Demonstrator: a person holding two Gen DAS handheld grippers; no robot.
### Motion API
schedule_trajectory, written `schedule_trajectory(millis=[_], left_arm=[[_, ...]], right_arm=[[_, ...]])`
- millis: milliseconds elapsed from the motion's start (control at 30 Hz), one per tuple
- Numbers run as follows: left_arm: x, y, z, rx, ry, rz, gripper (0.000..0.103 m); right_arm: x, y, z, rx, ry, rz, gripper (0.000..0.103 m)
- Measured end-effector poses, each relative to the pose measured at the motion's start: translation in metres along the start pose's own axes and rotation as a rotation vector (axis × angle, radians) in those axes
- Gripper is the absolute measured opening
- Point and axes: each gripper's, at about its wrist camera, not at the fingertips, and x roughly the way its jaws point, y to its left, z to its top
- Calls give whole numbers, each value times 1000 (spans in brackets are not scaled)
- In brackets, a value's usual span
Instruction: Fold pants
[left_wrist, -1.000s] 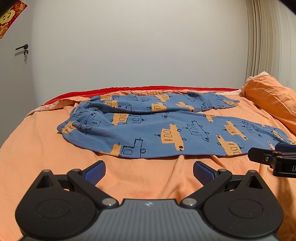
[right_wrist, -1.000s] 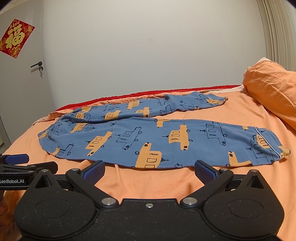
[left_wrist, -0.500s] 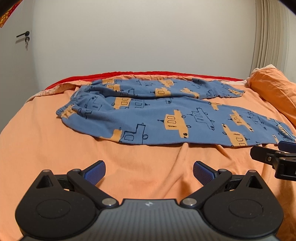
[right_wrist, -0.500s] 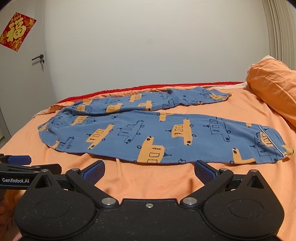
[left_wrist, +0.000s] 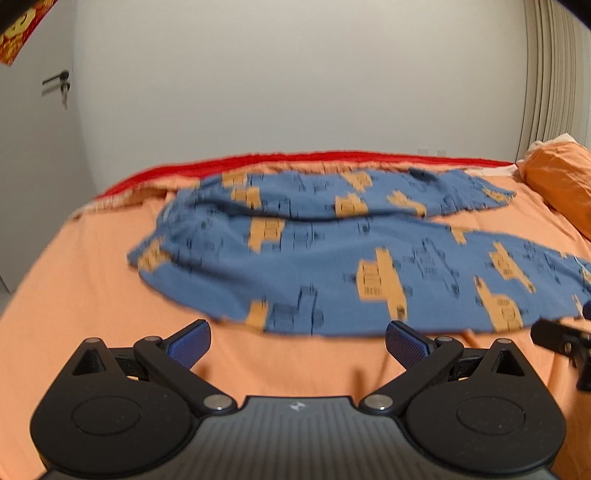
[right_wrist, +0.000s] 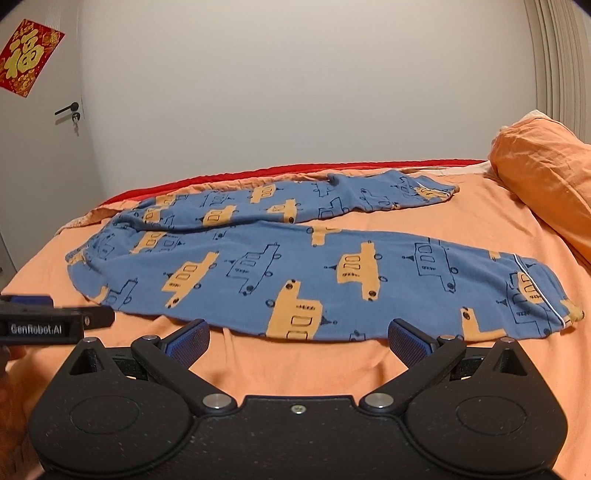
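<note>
Left gripper (left_wrist: 297, 341) fingers spread wide, right gripper (right_wrist: 298, 341) likewise, both empty, side by side

The left wrist picture is blurry, so the prints on the pants (left_wrist: 332, 258) look smeared. To the right of the jaws, the picture's edge cuts off a pant leg end and the right gripper (left_wrist: 565, 343) — its fingers cannot be made out. A red paper (left_wrist: 22, 33) is cut off too.

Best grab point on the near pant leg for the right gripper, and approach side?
Take the near leg's cuff, low from the front edge. It lies flat on the bedsheet just ahead of the open right gripper, with a free piped hem.
</note>
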Motion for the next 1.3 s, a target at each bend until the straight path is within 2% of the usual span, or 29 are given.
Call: schedule_trajectory(millis=[267,467,633,800,900,1000,1100,1200,1300], left_arm=[[1,-6,67,70,-46,22,103],[-6,-17,114,152,-84,44,103],[-6,-24,139,200,-115,80,103],[9,-26,154,253,-78,103,103],[26,-15,160,276,-25,83,103],[51,12,155,295,19,67,103],[83,53,146,292,45,72,103],[107,95,148,218,95,55,103],[129,124,161,174,115,15,103]], right_arm=[[8,-7,32,-2,-52,6,103],[17,-16,77,-7,-119,31,103],[26,-23,115,-49,-176,58,103],[39,-29,143,-80,-222,88,103],[55,-27,154,-136,-227,134,103],[80,-25,161,-226,-184,222,103],[116,-22,166,-371,-44,321,103],[156,-15,169,-503,43,412,103],[199,-7,177,-547,110,470,103]])
